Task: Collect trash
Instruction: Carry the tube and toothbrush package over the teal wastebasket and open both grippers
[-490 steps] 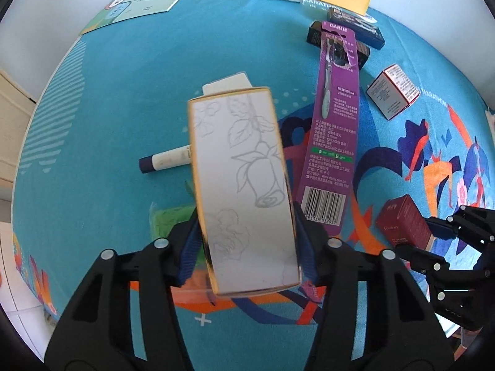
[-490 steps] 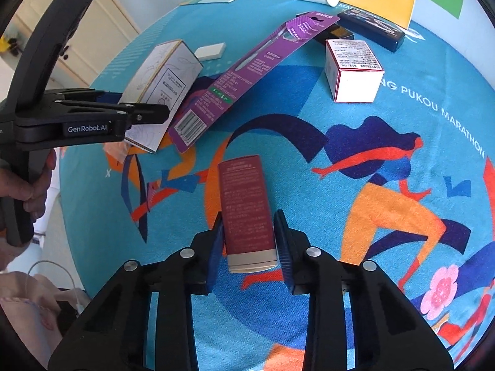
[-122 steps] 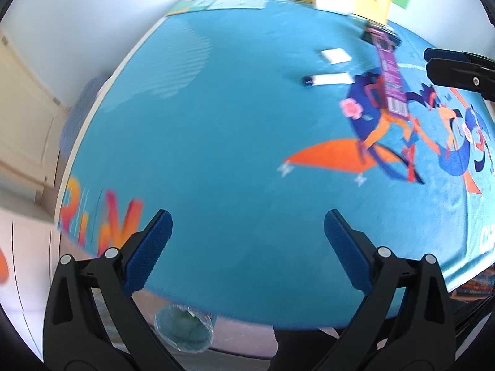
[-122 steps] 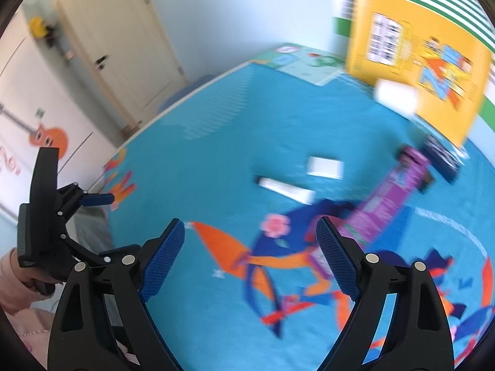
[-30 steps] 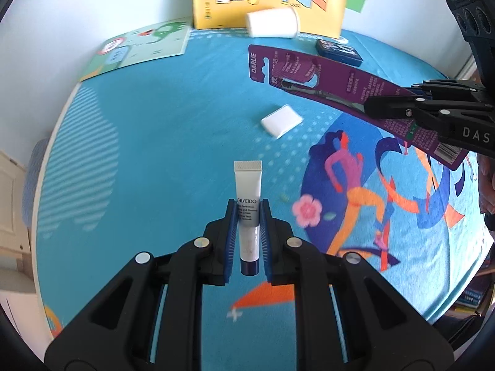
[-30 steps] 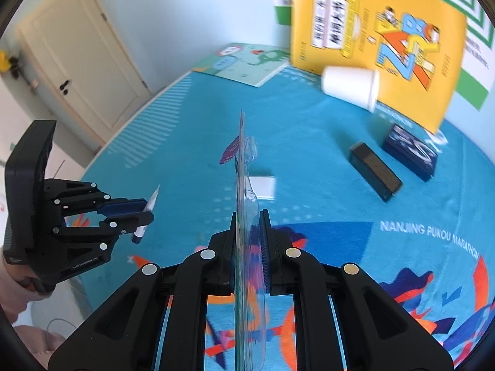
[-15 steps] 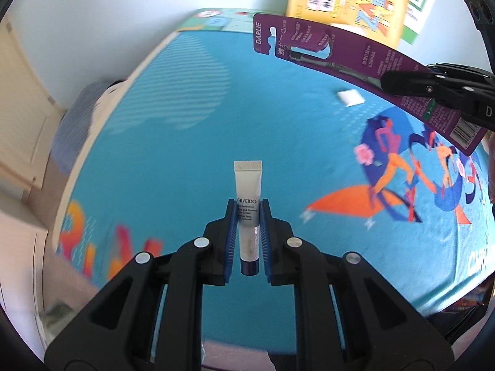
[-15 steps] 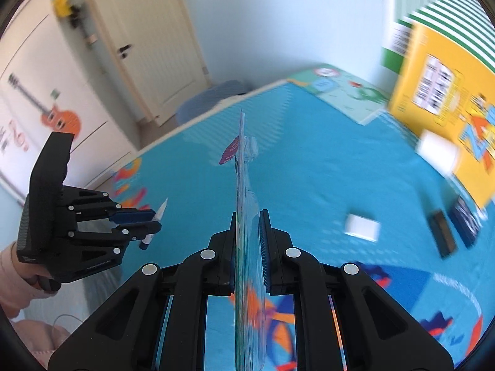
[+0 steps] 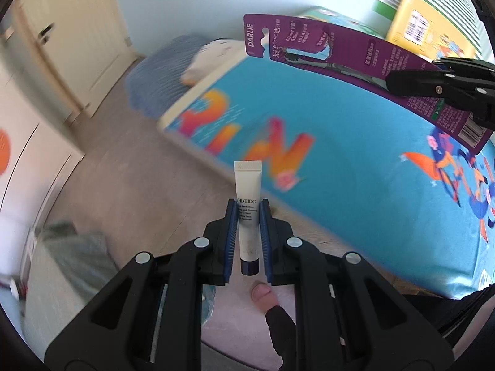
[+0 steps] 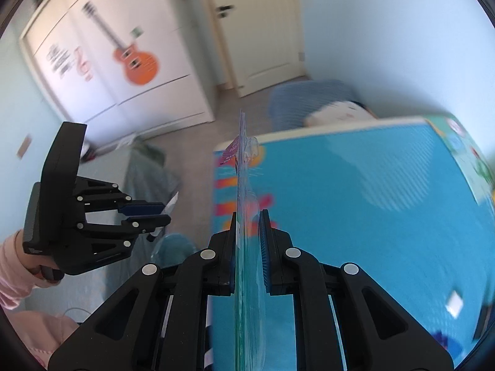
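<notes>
My left gripper (image 9: 247,213) is shut on a small white cream tube (image 9: 248,204) with a dark cap, held upright over the floor, off the table's left edge. My right gripper (image 10: 248,219) is shut on a purple toothbrush blister pack (image 10: 244,185), seen edge-on. The pack shows flat in the left wrist view (image 9: 340,58), held above the table's left part by the right gripper (image 9: 433,83). The left gripper with the tube also shows in the right wrist view (image 10: 148,211), above a blue-rimmed bin (image 10: 173,247) on the floor.
The table with a blue printed cloth (image 9: 355,154) lies to the right. A grey-green bag (image 9: 80,253) sits on the floor at the left. A blue chair with a white cushion (image 10: 328,105) stands past the table's end. White wardrobe doors (image 10: 117,61) are behind. A white eraser (image 10: 454,304) lies on the table.
Both grippers have swung left, off the table toward the floor, each still holding its item. The view now shows the floor, wardrobe and door instead of the tabletop.
</notes>
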Tool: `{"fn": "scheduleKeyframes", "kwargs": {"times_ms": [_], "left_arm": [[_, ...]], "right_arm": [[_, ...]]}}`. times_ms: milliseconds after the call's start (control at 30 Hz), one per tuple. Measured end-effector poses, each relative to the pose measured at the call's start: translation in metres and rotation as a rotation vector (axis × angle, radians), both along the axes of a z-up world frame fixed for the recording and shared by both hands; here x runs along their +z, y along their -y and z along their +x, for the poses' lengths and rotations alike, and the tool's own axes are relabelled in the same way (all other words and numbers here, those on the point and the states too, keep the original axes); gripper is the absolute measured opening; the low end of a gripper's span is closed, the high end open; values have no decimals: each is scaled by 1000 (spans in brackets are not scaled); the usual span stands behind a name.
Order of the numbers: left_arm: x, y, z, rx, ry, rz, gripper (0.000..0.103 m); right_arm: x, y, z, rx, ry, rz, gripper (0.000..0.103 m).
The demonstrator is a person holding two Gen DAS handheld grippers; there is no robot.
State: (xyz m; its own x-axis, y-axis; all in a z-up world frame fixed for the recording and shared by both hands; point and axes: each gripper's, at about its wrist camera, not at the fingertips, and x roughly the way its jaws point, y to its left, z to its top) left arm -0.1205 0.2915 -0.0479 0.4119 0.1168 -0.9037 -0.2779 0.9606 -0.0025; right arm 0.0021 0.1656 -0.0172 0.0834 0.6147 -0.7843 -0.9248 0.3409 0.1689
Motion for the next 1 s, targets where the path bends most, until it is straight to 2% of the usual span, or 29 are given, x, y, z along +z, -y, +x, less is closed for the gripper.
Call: {"fn": "scheduleKeyframes", "kwargs": {"times_ms": [500, 767, 1000], "left_arm": [[-41, -87, -140, 384, -54, -65, 13], [-63, -115, -201, 550, -81, -111, 13], [-78, -130, -236, 632, -93, -149, 13]], "right_arm": [[-20, -141, -113, 421, -31, -80, 13], [-43, -189, -170, 598, -53, -140, 13], [-60, -216, -214, 722, -75, -200, 13]]}}
